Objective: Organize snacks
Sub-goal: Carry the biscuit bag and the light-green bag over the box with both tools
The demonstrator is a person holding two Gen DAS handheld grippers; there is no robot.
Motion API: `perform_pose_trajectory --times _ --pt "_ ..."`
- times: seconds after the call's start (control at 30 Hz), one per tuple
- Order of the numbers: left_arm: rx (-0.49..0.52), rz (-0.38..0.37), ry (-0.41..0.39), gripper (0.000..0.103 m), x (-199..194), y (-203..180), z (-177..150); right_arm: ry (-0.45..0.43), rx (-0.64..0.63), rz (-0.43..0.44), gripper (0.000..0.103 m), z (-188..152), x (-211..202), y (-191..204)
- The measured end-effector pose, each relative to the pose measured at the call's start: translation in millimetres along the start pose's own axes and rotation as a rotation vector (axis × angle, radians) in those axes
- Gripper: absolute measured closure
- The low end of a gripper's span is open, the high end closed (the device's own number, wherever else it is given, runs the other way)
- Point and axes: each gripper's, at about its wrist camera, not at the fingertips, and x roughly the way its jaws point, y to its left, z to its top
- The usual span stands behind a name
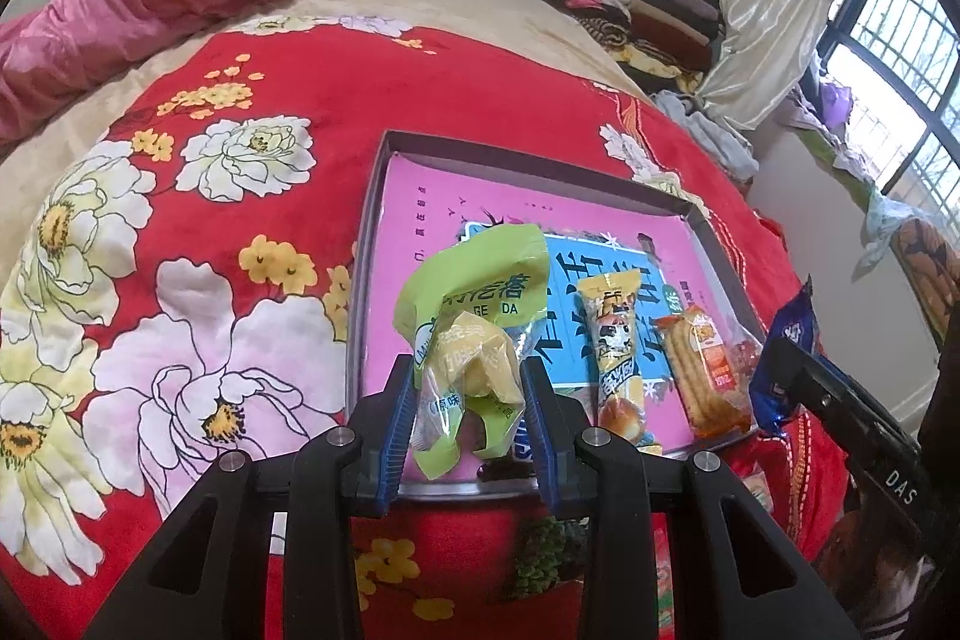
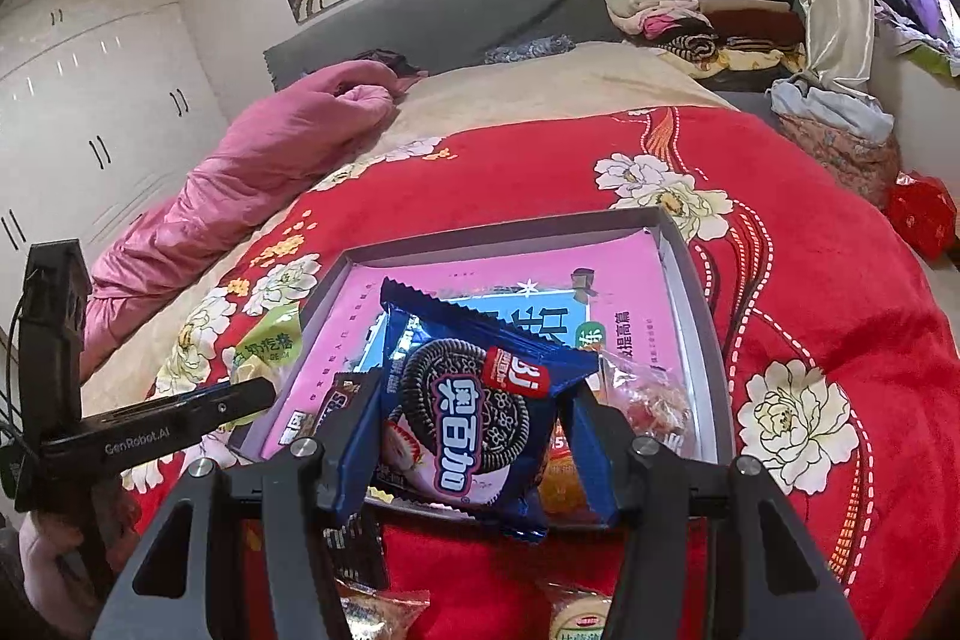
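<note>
Left hand-held gripper clamps a green snack bag; right hand-held gripper pinches a blue cookie pack. Two snacks already lie in the tray. More wait on the bed.

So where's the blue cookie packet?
The blue cookie packet is clamped in the right gripper, held above the grey tray's near edge on the red flowered blanket.

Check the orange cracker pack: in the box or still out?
In. The orange cracker pack lies flat inside the box, beside the yellow snack stick, near its right wall.

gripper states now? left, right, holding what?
Left gripper: closed on the green snack packet.
Right gripper: closed on the blue cookie packet.
</note>
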Motion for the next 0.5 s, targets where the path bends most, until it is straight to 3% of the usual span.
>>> perform_pose_trajectory --times 0.5 --pt "-0.017 -0.014 0.051 0.067 16.8 10.8 -4.8 0.024 0.036 -0.037 0.047 5.2 19.4 4.8"
